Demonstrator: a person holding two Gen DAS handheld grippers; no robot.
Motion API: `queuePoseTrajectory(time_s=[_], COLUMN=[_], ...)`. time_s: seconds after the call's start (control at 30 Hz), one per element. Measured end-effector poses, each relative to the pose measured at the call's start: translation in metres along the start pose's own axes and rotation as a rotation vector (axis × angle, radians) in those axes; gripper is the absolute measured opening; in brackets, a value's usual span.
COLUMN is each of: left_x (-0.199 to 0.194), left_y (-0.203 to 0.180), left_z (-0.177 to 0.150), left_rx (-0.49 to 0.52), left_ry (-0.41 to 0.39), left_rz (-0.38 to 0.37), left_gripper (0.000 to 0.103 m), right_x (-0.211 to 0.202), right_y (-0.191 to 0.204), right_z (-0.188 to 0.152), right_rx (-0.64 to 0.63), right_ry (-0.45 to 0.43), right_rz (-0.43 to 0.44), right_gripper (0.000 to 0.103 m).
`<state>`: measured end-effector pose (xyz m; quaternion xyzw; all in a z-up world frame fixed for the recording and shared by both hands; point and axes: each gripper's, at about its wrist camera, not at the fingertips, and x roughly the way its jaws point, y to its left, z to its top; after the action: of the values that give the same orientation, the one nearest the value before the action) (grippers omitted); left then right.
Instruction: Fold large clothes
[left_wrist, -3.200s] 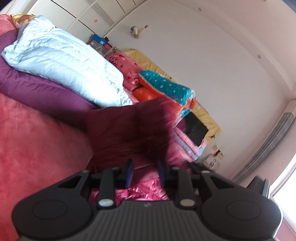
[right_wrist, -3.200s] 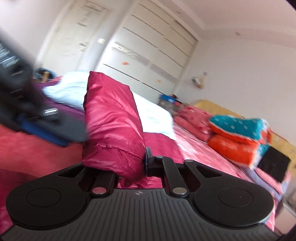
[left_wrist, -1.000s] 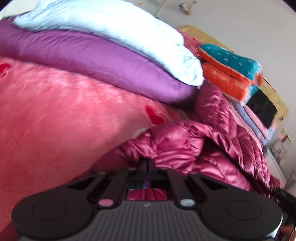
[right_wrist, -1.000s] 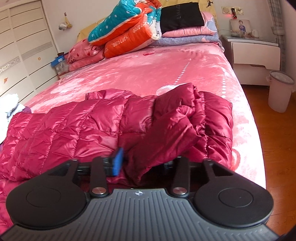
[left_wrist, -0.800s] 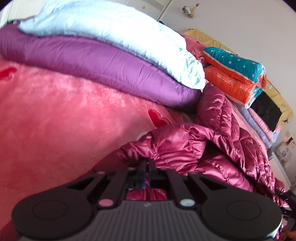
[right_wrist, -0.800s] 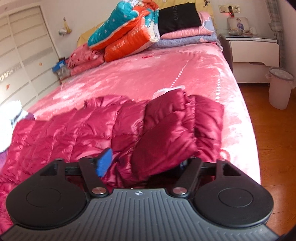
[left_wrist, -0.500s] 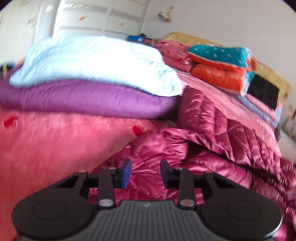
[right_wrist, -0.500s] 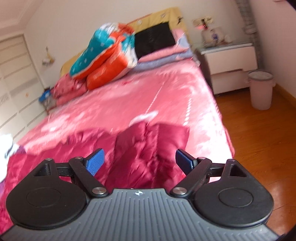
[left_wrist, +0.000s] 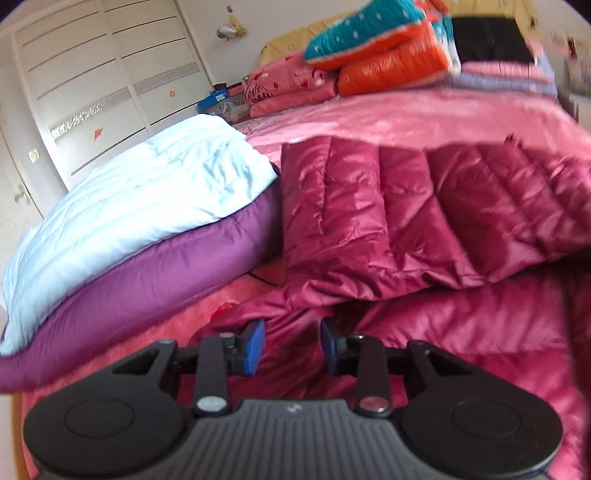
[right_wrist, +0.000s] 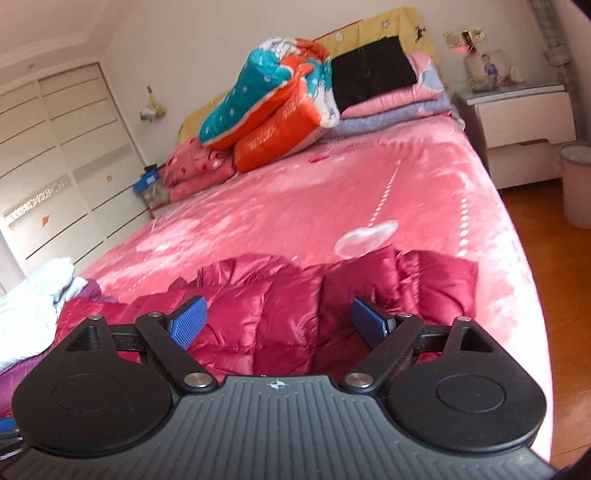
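Note:
A shiny dark red puffer jacket (left_wrist: 406, 229) lies folded over on the pink bed (left_wrist: 424, 118). Its upper layer lies across a lower one. My left gripper (left_wrist: 291, 345) is open and empty, just above the jacket's near edge. In the right wrist view the same jacket (right_wrist: 295, 314) lies under and ahead of my right gripper (right_wrist: 279, 321), which is wide open and empty.
A pale blue quilt (left_wrist: 129, 206) lies on a purple quilt (left_wrist: 147, 280) left of the jacket. Folded bedding (right_wrist: 273, 107) is stacked at the headboard. A nightstand (right_wrist: 524, 122) and a bin (right_wrist: 576, 184) stand on the wooden floor at the right. White wardrobes (left_wrist: 92, 85) line the left wall.
Both grippers have let go of the jacket and opened. The jacket now lies folded on the bed, and both grippers have pulled back and risen.

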<state>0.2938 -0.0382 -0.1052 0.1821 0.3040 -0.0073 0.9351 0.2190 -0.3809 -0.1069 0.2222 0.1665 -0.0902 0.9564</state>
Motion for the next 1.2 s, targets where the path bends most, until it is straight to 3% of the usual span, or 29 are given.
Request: queuePoseTrajectory(time_s=[0.13, 0.37, 0.6, 0.7, 0.8, 0.9, 1.0, 1.1, 1.2], left_x=[0.017, 0.045, 0.051, 0.031, -0.003, -0.038, -0.049, -0.029, 0.008], left_y=[0.002, 0.031, 0.027, 0.024, 0.021, 0.016, 0.006, -0.008, -0.027], left_z=[0.01, 0.005, 0.002, 0.003, 0.005, 0.013, 0.033, 0.053, 0.066], left_rx=[-0.04, -0.25, -0.228, -0.174, -0.136, -0.127, -0.129, -0.145, -0.112], left_ry=[0.0, 0.048, 0.049, 0.032, -0.028, -0.113, -0.17, -0.166, -0.128], left_rz=[0.024, 0.003, 0.002, 0.036, 0.045, 0.001, -0.089, -0.163, -0.168], left_gripper=[0.032, 0.033, 0.033, 0.045, 0.048, 0.053, 0.054, 0.054, 0.052], right_x=[0.004, 0.019, 0.032, 0.03, 0.029, 0.019, 0.006, -0.004, 0.0], right_y=[0.007, 0.007, 0.025, 0.019, 0.015, 0.012, 0.015, 0.024, 0.029], right_z=[-0.002, -0.006, -0.015, -0.013, -0.01, -0.005, -0.002, -0.002, -0.005], right_rx=[-0.039, -0.073, -0.208, -0.188, -0.159, -0.117, -0.114, -0.171, -0.225], right_ry=[0.0, 0.077, 0.149, 0.152, 0.149, 0.112, 0.047, -0.01, -0.002], right_rz=[-0.001, 0.019, -0.042, -0.033, -0.012, 0.025, 0.054, 0.059, 0.056], right_gripper=[0.103, 0.103, 0.103, 0.103, 0.103, 0.103, 0.103, 0.103, 0.103])
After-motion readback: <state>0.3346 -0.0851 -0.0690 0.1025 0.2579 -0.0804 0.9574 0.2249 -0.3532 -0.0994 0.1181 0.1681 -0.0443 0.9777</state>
